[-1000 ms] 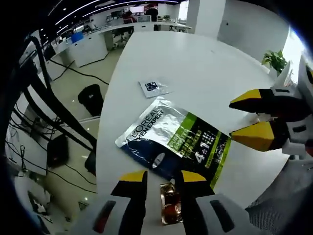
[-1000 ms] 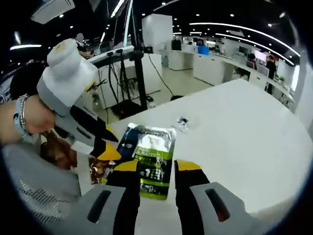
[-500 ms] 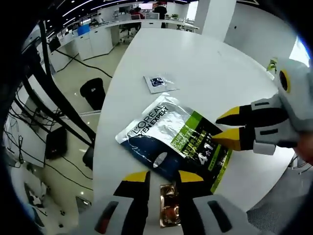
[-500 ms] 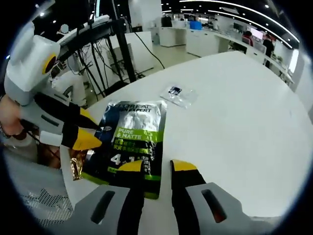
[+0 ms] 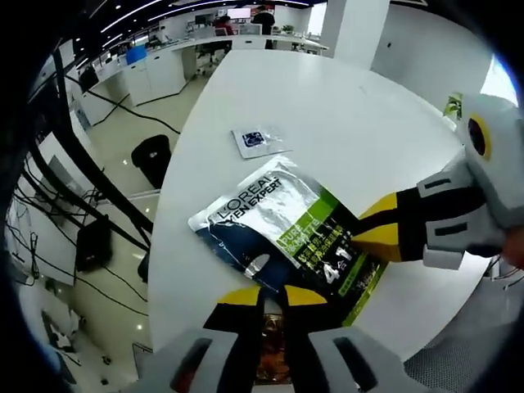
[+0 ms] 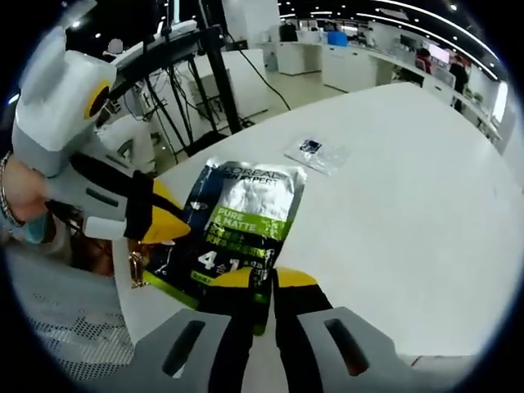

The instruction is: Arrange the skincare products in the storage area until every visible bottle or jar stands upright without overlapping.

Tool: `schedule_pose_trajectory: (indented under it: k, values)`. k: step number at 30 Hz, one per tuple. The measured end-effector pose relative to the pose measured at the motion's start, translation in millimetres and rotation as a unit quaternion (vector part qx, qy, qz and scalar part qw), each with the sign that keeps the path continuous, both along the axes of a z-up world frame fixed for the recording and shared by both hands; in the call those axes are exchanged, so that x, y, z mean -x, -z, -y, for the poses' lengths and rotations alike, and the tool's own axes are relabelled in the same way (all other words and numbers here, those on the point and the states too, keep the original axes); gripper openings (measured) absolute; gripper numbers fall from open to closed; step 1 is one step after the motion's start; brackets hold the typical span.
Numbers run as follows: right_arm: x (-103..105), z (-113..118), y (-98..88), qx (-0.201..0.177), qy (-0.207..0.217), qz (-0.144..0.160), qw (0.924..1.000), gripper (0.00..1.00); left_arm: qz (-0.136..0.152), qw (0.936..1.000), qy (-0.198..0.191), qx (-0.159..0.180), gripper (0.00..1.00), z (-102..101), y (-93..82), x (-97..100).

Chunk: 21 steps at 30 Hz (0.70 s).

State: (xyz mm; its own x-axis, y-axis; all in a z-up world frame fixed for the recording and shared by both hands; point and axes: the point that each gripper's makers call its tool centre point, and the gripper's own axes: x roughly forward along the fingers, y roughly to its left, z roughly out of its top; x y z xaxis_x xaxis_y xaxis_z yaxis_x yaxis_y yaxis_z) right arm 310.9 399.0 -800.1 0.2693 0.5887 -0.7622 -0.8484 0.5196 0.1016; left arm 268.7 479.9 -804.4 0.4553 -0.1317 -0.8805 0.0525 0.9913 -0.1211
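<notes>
Right tool (image 6: 255,282) pinches the L'Oréal sachet's (image 6: 237,225) near short edge.
Left tool (image 5: 273,299) nearly clenched at its opposite end, the pouch's length between them on the tabletop (image 5: 360,115).

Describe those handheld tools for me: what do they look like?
Each gripper, left and right, has two black jaws capped in yellow on a grey body with a red mark. Seen from the side, the body is white and grey with a yellow-ringed disc. A bracelet is worn on the wrist.

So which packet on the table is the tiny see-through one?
The small clear sachet with a dark label, lying alone farther up the white table, beyond the big silver and green L'Oreal pouch.
</notes>
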Motion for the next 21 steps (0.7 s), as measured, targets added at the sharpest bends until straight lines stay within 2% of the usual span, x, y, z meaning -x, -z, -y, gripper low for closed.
schedule_pose_trajectory:
  k: [5, 6, 7, 12, 17, 21]
  values:
    - [-1.3, 2.4, 3.7, 0.009, -0.005, 0.003, 0.9999, 0.03, -0.005, 1.0, 0.001, 0.009, 0.06, 2.0, -3.0, 1.0]
    - [-7.8, 14.7, 6.0, 0.042, 0.007, 0.023, 0.9988, 0.0, -0.004, 1.0, 0.004, 0.006, 0.05, 1.2, -3.5, 0.8]
    - [-2.2, 6.9, 7.7, 0.022, -0.005, 0.013, 0.9997, 0.0, -0.007, 0.9999, 0.009, 0.011, 0.04, 2.2, -5.0, 1.9]
    - [0.4, 7.8, 12.0, 0.045, -0.032, 0.047, 0.9974, 0.0, -0.017, 0.9995, 0.028, -0.001, 0.02, 2.9, -7.2, 3.1]
    - [2.5, 9.2, 11.7, 0.055, -0.026, 0.047, 0.997, 0.0, -0.017, 0.9987, 0.044, -0.018, 0.01, 0.9, -9.8, 1.2]
    - [2.2, 12.2, 7.3, 0.053, -0.016, 0.046, 0.9974, 0.0, -0.015, 0.9998, 0.013, 0.005, 0.01, 0.0, -17.8, -5.2]
